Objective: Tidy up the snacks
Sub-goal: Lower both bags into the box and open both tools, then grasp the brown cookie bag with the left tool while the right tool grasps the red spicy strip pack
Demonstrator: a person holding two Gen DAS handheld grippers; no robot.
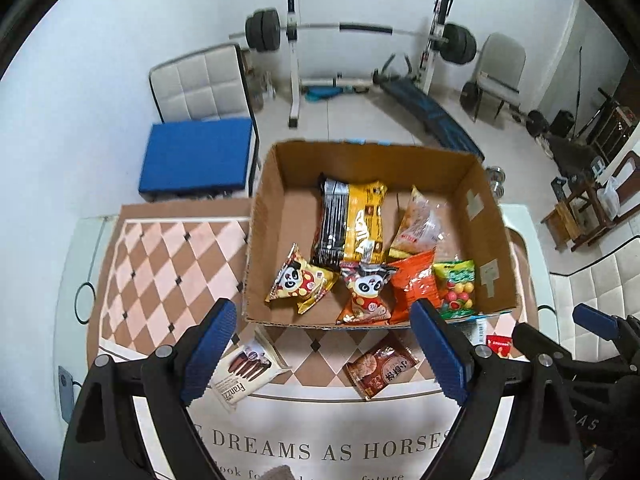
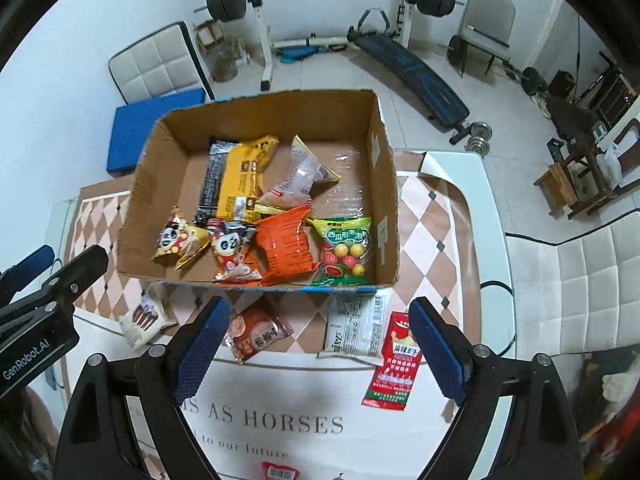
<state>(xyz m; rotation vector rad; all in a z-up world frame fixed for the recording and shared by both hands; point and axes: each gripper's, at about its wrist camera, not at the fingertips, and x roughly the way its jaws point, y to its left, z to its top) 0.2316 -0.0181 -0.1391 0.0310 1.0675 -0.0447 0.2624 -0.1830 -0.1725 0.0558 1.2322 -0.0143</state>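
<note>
A cardboard box (image 1: 492, 216) (image 2: 384, 184) stands on the table and holds several snack packets: a black and yellow pack (image 1: 352, 220), two panda packets (image 1: 300, 280), an orange packet (image 2: 286, 244) and a green candy bag (image 2: 346, 248). In front of the box lie a white Franzzi packet (image 1: 244, 372) (image 2: 142, 320), a brown packet (image 1: 380, 368) (image 2: 260, 334), a white packet (image 2: 356, 326) and a red sachet (image 2: 394, 364). My left gripper (image 1: 324, 344) hangs open above the loose packets, holding nothing. My right gripper (image 2: 316, 340) is open too, empty, over the white packet.
A checkered brown and pink mat (image 1: 168, 256) covers the table under the box. A white cloth with printed words (image 1: 320, 440) lies at the front. Beyond the table are a blue cushioned chair (image 1: 196, 160), a barbell rack (image 1: 340, 32) and a weight bench (image 2: 412, 76).
</note>
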